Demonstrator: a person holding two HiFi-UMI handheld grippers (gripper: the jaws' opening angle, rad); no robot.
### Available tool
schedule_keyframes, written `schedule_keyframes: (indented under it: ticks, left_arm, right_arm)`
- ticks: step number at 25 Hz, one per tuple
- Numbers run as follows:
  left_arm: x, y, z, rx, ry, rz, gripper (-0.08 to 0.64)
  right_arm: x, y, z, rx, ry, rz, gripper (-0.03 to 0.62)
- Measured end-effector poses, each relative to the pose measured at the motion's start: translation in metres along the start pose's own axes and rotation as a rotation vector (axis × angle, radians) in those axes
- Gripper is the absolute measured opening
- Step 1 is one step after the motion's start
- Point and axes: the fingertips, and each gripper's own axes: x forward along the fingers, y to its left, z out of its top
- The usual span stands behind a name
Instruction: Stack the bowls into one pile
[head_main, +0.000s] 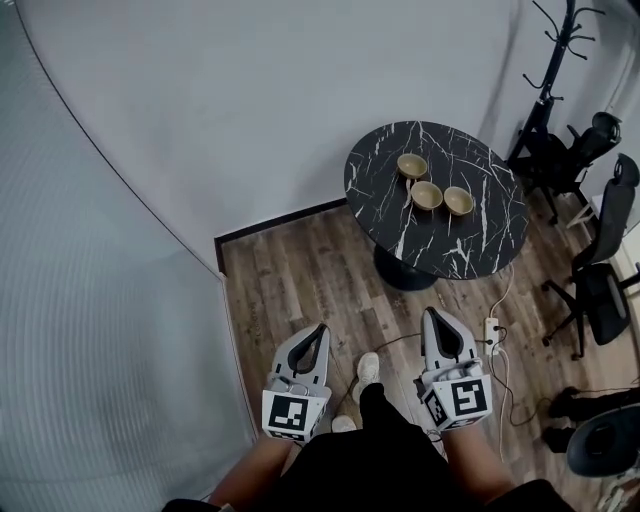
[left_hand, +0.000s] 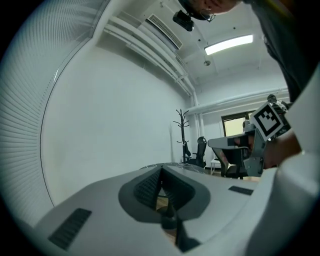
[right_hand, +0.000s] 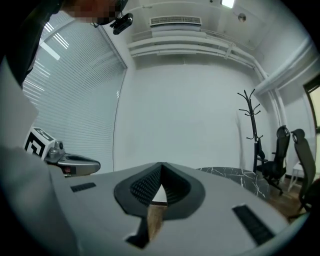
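**Clerk:** Start with the room.

**Inspector:** Wood-plank floor (head_main: 300, 290), bounded by a plain pale wall and, on the left of the head view, a curved wall of slatted blinds (head_main: 90, 330). A round black counter (head_main: 470, 245) with white veining stands on a single pedestal near the wall. Black office chairs (head_main: 600, 255) sit just beside its right edge, with a black coat stand (head_main: 552, 70) behind them.

**Clerk:** The grippers?

**Inspector:** Both are held low in front of the person, over the floor and well apart from the counter. The left gripper (head_main: 321, 329) has its jaws together, with nothing between them. The right gripper (head_main: 431, 313) is the same: jaws together and empty. Each points roughly level toward the counter.

**Clerk:** The bowls?

**Inspector:** Three tan bowls, all upright on the counter's far half, none inside another. The far bowl (head_main: 412, 165) lies nearest the wall. The middle bowl (head_main: 426, 194) is just beside it, and the right bowl (head_main: 459, 200) is just beside that one. Whether any rims touch cannot be made out.

**Clerk:** Anything smaller?

**Inspector:** A white power strip (head_main: 491, 335) lies on the floor near the pedestal, with cords trailing. A white shoe (head_main: 368, 368) shows between the grippers.
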Motion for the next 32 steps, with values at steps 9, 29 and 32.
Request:
schedule_keyframes:
  ticks: [9,29,32]
  left_arm:
    - [0.076,0.051,-0.016,-0.008,0.076,0.035,0.011]
    - [0.247,0.08,0.014,0.018,0.074,0.015,0.011]
    - [0.263,0.081,0.01,0.007,0.069,-0.012,0.011]
  right_arm:
    - [0.077,-0.057,-0.021,0.014,0.031,-0.03,0.006]
    - [0.209,-0.158,-0.029,0.057,0.068,-0.011,0.008]
    - [0.217,-0.164,-0.035,0.057,0.078,-0.026,0.008]
